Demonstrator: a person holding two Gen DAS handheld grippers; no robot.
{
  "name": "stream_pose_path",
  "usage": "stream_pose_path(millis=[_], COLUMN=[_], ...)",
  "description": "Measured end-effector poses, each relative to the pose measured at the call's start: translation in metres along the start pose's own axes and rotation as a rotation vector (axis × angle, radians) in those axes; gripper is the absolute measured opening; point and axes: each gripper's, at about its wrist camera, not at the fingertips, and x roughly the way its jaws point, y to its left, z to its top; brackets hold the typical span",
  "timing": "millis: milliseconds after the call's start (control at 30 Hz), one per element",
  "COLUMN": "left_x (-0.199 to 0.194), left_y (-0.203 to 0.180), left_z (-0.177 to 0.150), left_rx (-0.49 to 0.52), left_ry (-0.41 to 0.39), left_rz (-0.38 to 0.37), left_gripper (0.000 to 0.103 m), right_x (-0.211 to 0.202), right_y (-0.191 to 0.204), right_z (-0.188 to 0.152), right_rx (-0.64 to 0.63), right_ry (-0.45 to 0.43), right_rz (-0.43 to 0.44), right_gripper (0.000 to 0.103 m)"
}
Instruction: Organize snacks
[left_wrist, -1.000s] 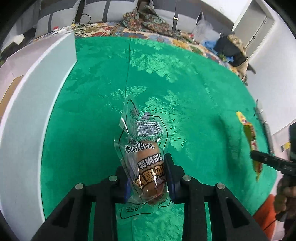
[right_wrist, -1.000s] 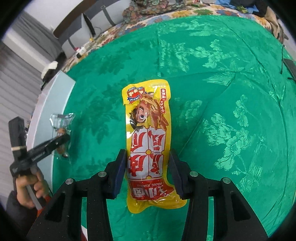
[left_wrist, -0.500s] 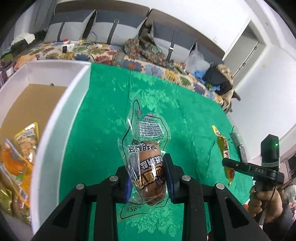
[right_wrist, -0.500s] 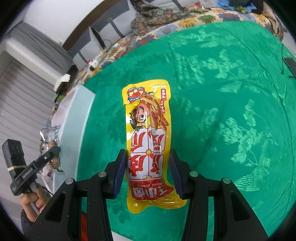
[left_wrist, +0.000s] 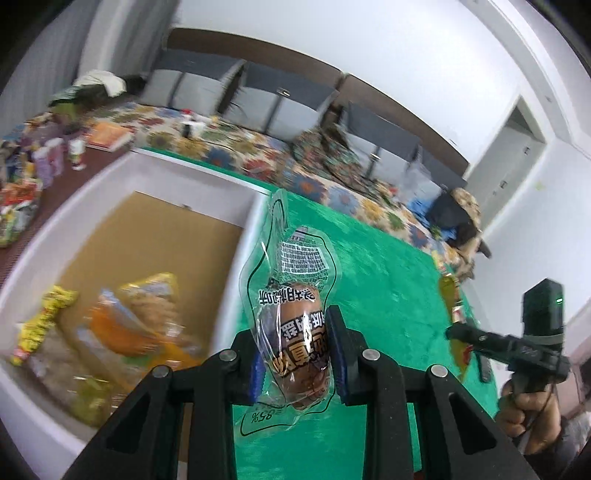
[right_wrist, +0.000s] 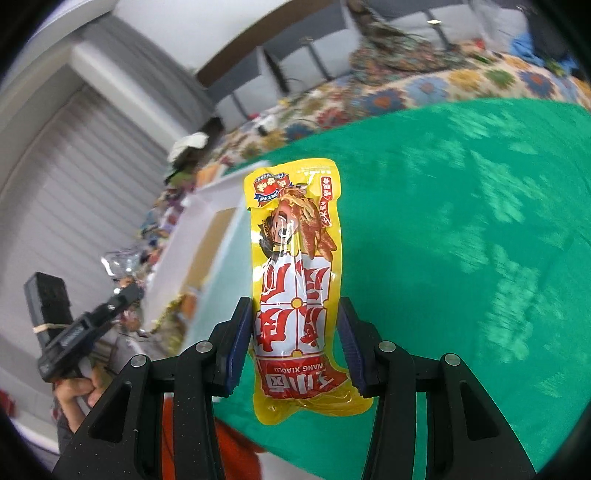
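Note:
My left gripper (left_wrist: 295, 354) is shut on a clear packet with a brown egg-shaped snack (left_wrist: 295, 314), held in the air beside the right wall of a white box (left_wrist: 236, 258). Inside the box lie several snack bags (left_wrist: 122, 321) on a brown cardboard floor. My right gripper (right_wrist: 295, 343) is shut on a long yellow and red snack packet (right_wrist: 295, 280), lifted above the green tablecloth (right_wrist: 461, 240). The white box (right_wrist: 207, 221) shows to the left behind that packet. Each view shows the other gripper, held in a hand: the right one (left_wrist: 506, 343), the left one (right_wrist: 85, 321).
A patterned bedspread (left_wrist: 332, 177) and a grey sofa (left_wrist: 288, 96) lie beyond the table. Bottles and packets (left_wrist: 48, 162) stand on a brown surface left of the box. A dark slim object (left_wrist: 484, 367) lies at the table's right edge.
Both grippers have risen with their packets and swung toward the white box. Its inside, with the snack bags, has come into the left wrist view.

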Motion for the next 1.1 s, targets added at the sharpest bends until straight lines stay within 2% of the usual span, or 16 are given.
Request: stream_pose_path(millis=[133,267,433,533,567,633,667,700,833,933,1033,1100], left_x=[-0.027,-0.039,-0.025,-0.013,-0.009,-0.007,-0.009,-0.012,-0.028,-0.038,-0.047,-0.053], left_y=[0.049,0.09,0.123,0.136,0.141,0.147,0.151,0.151,0.139,0.115,0.098,0.09], left_z=[0.005,0.0,-0.018,-0.032,-0.037,-0.042,-0.046,-0.048,-0.053,-0.053,-0.051,-0.051], left_rx=[-0.049,-0.086,-0.093,-0.084,-0.083,-0.085,-0.085,-0.079,0.0,0.068,0.085,0.058], left_ry=[-0.039,-0.044,0.008,0.039,0.042,0.047,0.036,0.022,-0.031,-0.079,-0.129,-0.148], left_rz=[0.075,0.145,0.239,0.296,0.33,0.368,0.396,0.415,0.507,0.615,0.681,0.725], left_gripper=[0.028,0.028,0.028,0.029,0.033,0.054,0.072,0.083,0.089,0.099,0.103,0.103], right_x=[0.02,0.051,0.103,0.138,0.148,0.172,0.182,0.187,0.184,0.172,0.154,0.144], right_y=[0.056,0.113,0.177,0.198,0.202,0.209,0.209,0.207,0.198,0.201,0.207,0.211], right_z=[0.011,0.013,0.001,-0.01,-0.015,-0.029,-0.034,-0.038,-0.042,-0.037,-0.036,-0.036], right_rx=[-0.072,-0.149,-0.234,-0.249,-0.256,-0.273,-0.274,-0.268,-0.275,-0.353,-0.436,-0.49], right_ry=[0.006,0.043,0.109,0.157,0.169,0.195,0.203,0.209,0.19,0.126,0.049,0.016], right_rz=[0.071,0.134,0.172,0.18,0.182,0.184,0.177,0.174,0.134,0.06,-0.008,-0.065], right_gripper=[0.048,0.048,0.048,0.049,0.05,0.056,0.068,0.072,0.072,0.073,0.082,0.083])
